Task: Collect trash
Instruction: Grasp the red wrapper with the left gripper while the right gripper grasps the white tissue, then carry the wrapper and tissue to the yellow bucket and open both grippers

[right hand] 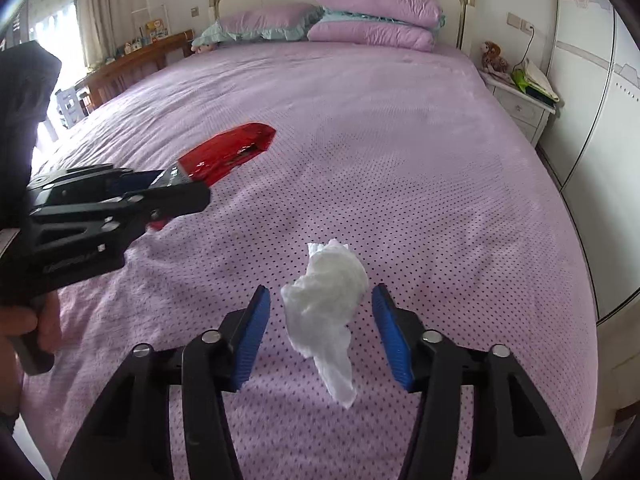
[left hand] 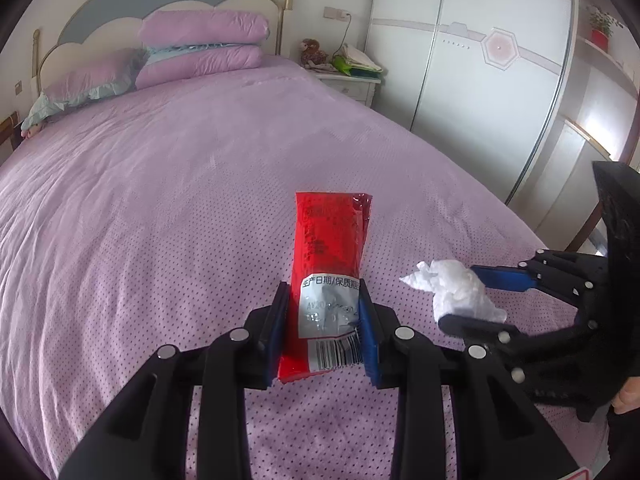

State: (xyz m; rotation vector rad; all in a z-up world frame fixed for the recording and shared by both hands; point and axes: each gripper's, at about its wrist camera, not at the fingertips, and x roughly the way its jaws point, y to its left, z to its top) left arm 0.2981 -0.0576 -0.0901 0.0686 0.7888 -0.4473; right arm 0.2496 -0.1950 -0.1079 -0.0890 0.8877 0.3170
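Bed (right hand: 400, 152), purple-dotted: my left hand-held gripper (left hand: 324, 320) clamped red wrapper (left hand: 330, 248); right hand-held gripper (right hand: 318, 332) gaped around crumpled tissue (right hand: 326, 304) beside it.

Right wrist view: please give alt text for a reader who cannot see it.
The right tongs stand open around a crumpled white tissue lying on a purple dotted bedspread. At left, the left tongs grip a red wrapper above the bed; pillows lie at the headboard.
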